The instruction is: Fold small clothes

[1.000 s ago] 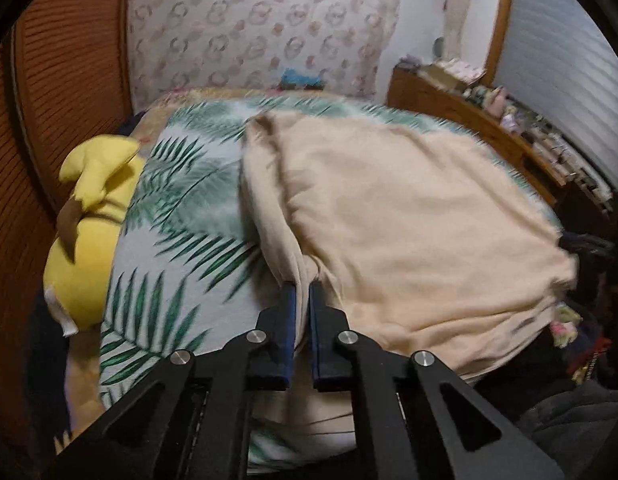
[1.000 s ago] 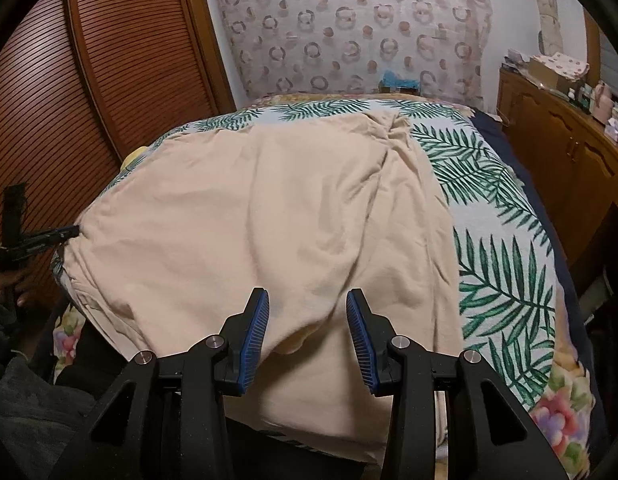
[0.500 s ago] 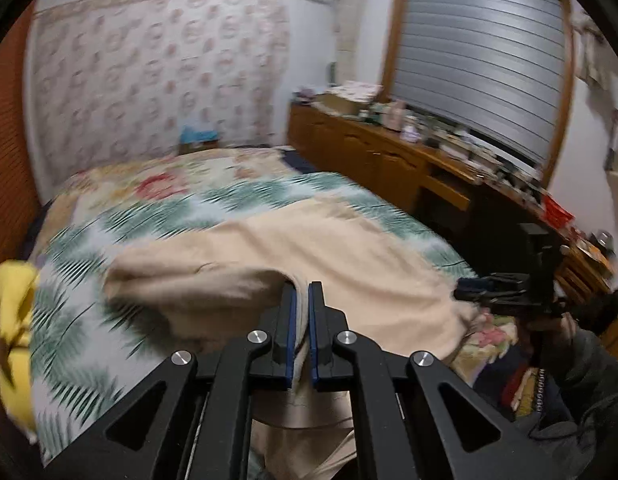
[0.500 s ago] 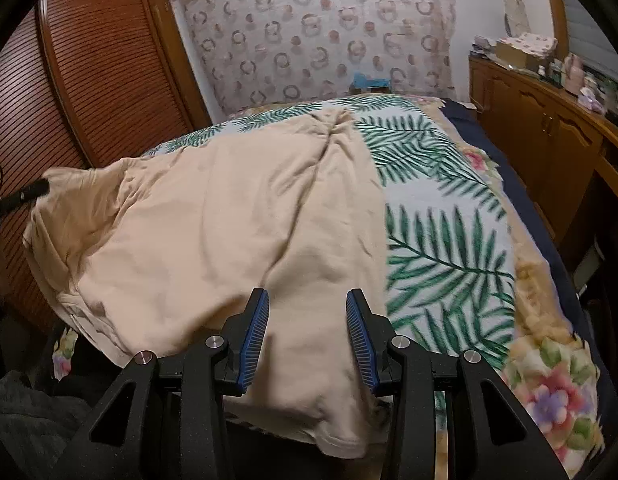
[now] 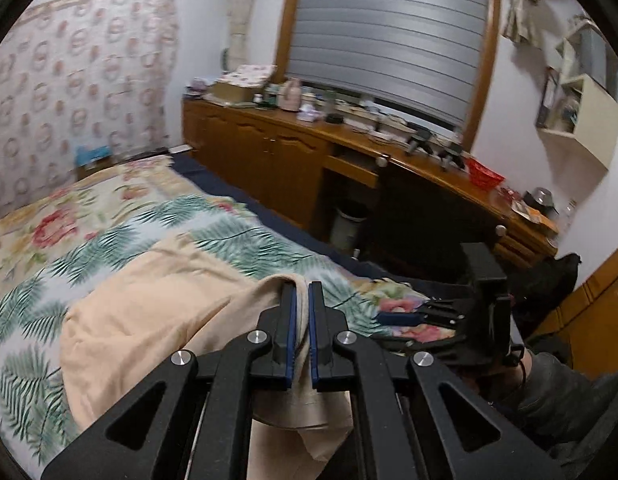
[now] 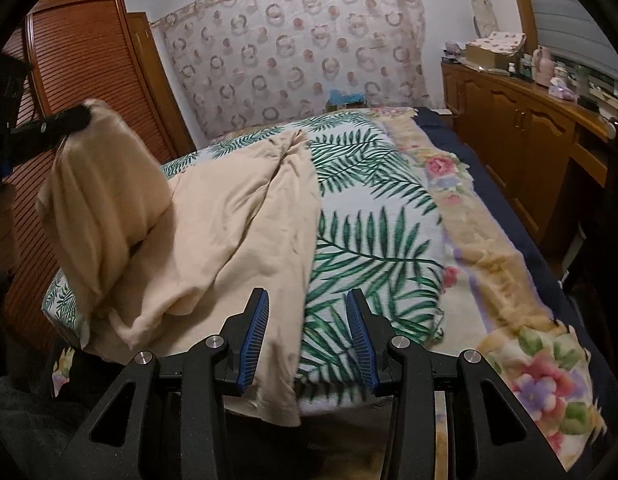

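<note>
A beige garment [image 6: 237, 220] lies on the leaf-print bedspread [image 6: 373, 240]. My left gripper [image 5: 302, 292] is shut on one edge of the beige garment [image 5: 157, 296] and holds it lifted above the bed. In the right wrist view the left gripper [image 6: 75, 118] shows at the far left, with the raised cloth hanging from it. My right gripper [image 6: 307, 300] is open and empty, low over the garment's near right edge. It also shows in the left wrist view [image 5: 405, 314] at the right.
A wooden sideboard [image 5: 293, 148] with clutter runs along the right wall under a shuttered window [image 5: 389, 36]. A slatted wooden wardrobe [image 6: 81, 80] stands left of the bed. A small bin [image 5: 347, 224] sits under the sideboard. The bed's foot edge [image 6: 389, 400] is near me.
My left gripper has lifted the garment's left edge and swung it up and rightward, folding the cloth over. The right gripper has stayed open and shifted to the garment's right edge.
</note>
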{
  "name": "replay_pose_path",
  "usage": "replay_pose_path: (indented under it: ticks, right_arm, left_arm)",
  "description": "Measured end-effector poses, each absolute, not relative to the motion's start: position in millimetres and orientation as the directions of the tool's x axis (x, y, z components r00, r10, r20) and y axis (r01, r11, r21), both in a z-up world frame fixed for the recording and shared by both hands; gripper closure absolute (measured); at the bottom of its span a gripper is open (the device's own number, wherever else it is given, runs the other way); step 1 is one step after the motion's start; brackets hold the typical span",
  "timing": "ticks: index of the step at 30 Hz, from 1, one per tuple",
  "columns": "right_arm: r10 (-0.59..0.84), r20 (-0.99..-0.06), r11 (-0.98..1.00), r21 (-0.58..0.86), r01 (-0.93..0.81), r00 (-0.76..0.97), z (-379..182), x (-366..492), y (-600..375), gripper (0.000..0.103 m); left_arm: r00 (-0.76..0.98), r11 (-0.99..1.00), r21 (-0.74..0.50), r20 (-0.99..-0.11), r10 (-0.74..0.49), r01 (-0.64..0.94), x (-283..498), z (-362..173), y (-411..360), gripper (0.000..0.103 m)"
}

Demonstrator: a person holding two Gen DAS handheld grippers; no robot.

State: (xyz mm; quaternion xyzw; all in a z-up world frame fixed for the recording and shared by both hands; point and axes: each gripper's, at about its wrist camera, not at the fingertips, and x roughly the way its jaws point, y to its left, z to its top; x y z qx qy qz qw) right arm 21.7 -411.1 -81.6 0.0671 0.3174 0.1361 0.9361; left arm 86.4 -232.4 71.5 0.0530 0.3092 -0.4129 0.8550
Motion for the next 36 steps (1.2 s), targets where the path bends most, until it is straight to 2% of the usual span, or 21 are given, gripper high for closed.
replay_pose_path:
  ticks: [5, 7, 9, 11, 15, 28, 36]
  right_arm:
    - [0.294, -0.578, 0.954, 0.22, -0.201, 0.762, -84.3, 18.2, -416.6, 0.061]
    - [0.293, -0.58, 0.955, 0.22, -0.2, 0.76, -86.0, 18.1, -416.9, 0.061]
    - [0.294, -0.581, 0.954, 0.222, -0.2, 0.759, -86.3, 20.2, -418.0, 0.061]
    - [0.295, -0.581, 0.954, 0.222, -0.2, 0.759, -85.5, 21.6, -417.4, 0.061]
    - [0.299, -0.58, 0.954, 0.215, -0.211, 0.758, -82.9, 24.9, -413.1, 0.061]
    - [0.34, -0.568, 0.939, 0.158, -0.306, 0.749, -65.2, 49.7, -366.7, 0.061]
    - [0.396, -0.554, 0.906, 0.105, -0.41, 0.732, -50.6, 69.8, -316.3, 0.061]
  left_arm:
    - [0.481, 0.681, -0.107, -0.629, -0.61, 0.724, 90.4, 60.5, -251.3, 0.097]
    - [0.474, 0.687, -0.11, -0.645, -0.6, 0.719, 94.9, 55.2, -251.2, 0.09]
    - [0.506, 0.702, -0.081, -0.635, -0.584, 0.707, 93.0, 54.3, -248.9, 0.063]
    - [0.519, 0.706, -0.08, -0.621, -0.587, 0.703, 92.3, 55.2, -237.5, 0.055]
    - [0.559, 0.745, -0.088, -0.606, -0.566, 0.661, 94.0, 54.0, -206.2, 0.023]
    - [0.666, 0.885, -0.112, -0.618, -0.417, 0.451, 94.6, 17.1, -103.2, 0.023]
    - [0.706, 0.923, -0.099, -0.615, -0.351, 0.372, 88.0, 5.5, -68.2, 0.023]
